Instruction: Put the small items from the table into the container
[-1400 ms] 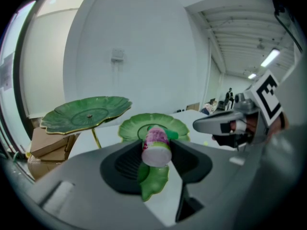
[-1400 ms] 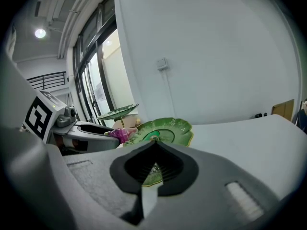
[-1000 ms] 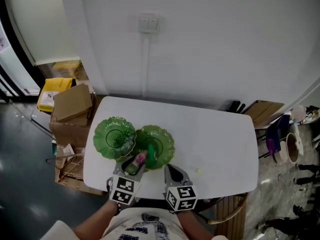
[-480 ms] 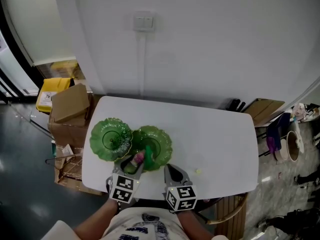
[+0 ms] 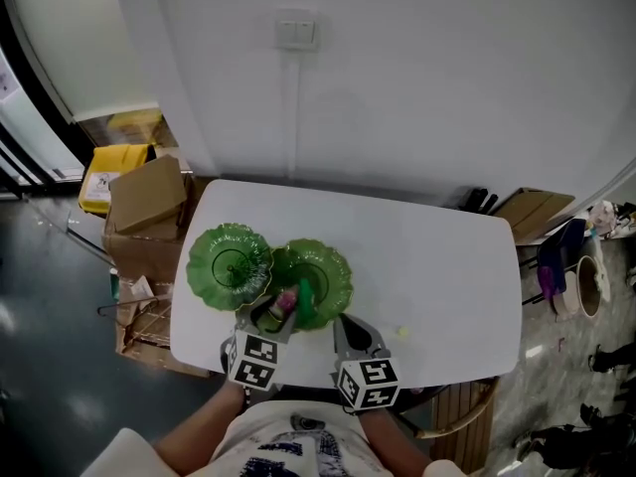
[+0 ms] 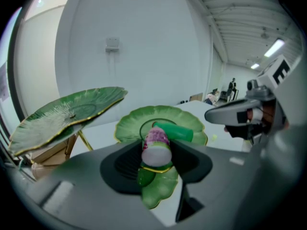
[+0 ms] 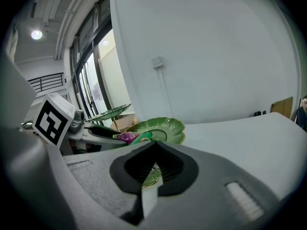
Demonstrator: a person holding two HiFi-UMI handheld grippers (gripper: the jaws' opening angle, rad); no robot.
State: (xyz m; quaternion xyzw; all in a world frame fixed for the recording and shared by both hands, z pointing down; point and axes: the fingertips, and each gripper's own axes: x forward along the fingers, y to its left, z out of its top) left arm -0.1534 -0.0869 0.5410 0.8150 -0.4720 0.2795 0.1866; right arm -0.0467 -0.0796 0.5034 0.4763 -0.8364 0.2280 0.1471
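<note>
- A white table (image 5: pixel 437 266) stands against a plain white wall (image 5: pixel 417 78). The low green leaf dish (image 5: pixel 336 262) sits toward the table's left front, and I judge it to be the container.
- A second green dish, raised on a stand (image 5: pixel 229 264), is just to the left of the low dish, their rims almost touching.
- The left gripper (image 5: pixel 273 311) is at the near edge of the low dish. Its jaws stand wide and pinch a small bottle (image 6: pixel 156 145) with a pink label. The bottle's green cap (image 6: pixel 176 131) points in over the dish's centre.
- The right gripper (image 5: pixel 348 324) is just to the near right of the low dish, with its jaws pressed together and nothing between them.
- A tiny yellow-green item (image 5: pixel 402 333) lies on the bare table, to the right of the low dish and beyond the right gripper.
- Almost nothing has changed over the last second. The bottle is held at the same near edge of the low dish, the grip is no wider, and the right gripper is in the same spot.
- That suggests the carry is finished and the release over the dish is due, though the bottle is not yet let go.
- The yellow-green item would then be the next thing to collect.
</note>
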